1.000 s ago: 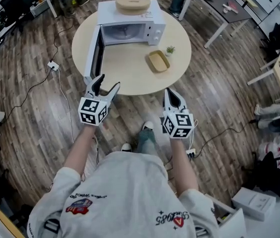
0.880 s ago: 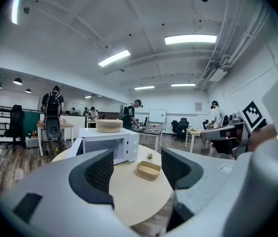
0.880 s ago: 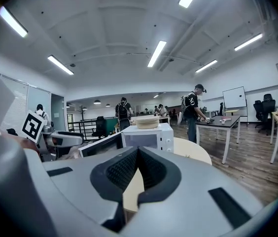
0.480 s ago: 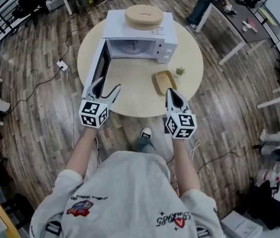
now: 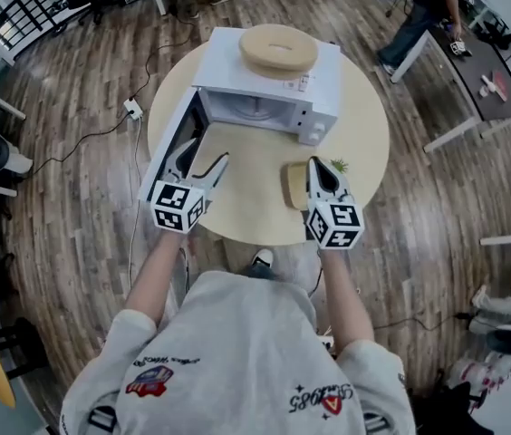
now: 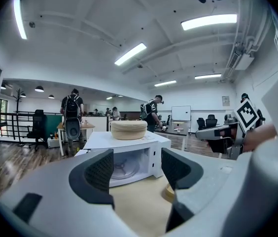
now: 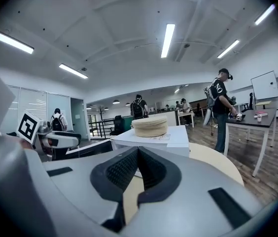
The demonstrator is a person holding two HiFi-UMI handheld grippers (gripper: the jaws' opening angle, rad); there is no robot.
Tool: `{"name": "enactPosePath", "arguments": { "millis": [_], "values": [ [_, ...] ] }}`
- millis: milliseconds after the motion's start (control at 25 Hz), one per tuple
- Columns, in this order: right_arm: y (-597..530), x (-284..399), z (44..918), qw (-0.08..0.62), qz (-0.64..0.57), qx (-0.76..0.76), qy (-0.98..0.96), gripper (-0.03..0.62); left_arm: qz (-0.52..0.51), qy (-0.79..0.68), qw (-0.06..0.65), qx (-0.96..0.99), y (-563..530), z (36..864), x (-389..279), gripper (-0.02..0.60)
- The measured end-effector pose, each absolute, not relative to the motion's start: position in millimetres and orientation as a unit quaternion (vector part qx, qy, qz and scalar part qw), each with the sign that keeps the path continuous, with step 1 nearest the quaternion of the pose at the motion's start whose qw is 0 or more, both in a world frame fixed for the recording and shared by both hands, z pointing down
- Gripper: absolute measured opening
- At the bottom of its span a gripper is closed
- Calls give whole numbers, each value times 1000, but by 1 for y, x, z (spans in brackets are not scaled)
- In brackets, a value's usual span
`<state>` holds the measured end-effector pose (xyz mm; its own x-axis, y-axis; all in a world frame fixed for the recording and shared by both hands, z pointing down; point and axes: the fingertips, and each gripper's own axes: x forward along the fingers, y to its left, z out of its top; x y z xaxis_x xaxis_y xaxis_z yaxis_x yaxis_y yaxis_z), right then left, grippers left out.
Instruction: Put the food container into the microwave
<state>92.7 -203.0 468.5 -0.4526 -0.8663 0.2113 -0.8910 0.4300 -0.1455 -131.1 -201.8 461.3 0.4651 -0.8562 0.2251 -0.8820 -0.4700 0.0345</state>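
The food container [image 5: 294,187] lies on the round bench [image 5: 254,203], just ahead of the right tool [image 5: 320,172], whose jaws are clenched together on nothing. Beyond it stands the microwave [image 5: 321,84], its door [image 5: 178,130] wide open. The left tool [image 5: 203,155] hovers beside that door, jaws released and empty. This looks like the approach. Next, the right tool would need to part its jaws and take the container's rim.

Microwave [image 5: 274,84] sits far back on the table [image 5: 246,184], its door [image 5: 172,148] swung out left, a round board [image 5: 278,49] on top. Food container [image 5: 293,186] lies before it, right of centre, with a plant [image 5: 340,165] just beside. Left gripper [image 5: 203,152] is by the door, right gripper [image 5: 317,163] at the container's right.
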Motion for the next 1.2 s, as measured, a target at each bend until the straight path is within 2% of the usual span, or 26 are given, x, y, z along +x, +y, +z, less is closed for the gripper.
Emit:
{"name": "enactPosePath", "arguments": {
  "millis": [680,1200],
  "values": [
    [-250,103,473,44,124,514,-848,-8,90,-507,80,854,-248,471,-120,298],
    [-246,158,491,52,145,564,-811,-8,151,-396,67,903,-274,501,-41,296]
  ]
}}
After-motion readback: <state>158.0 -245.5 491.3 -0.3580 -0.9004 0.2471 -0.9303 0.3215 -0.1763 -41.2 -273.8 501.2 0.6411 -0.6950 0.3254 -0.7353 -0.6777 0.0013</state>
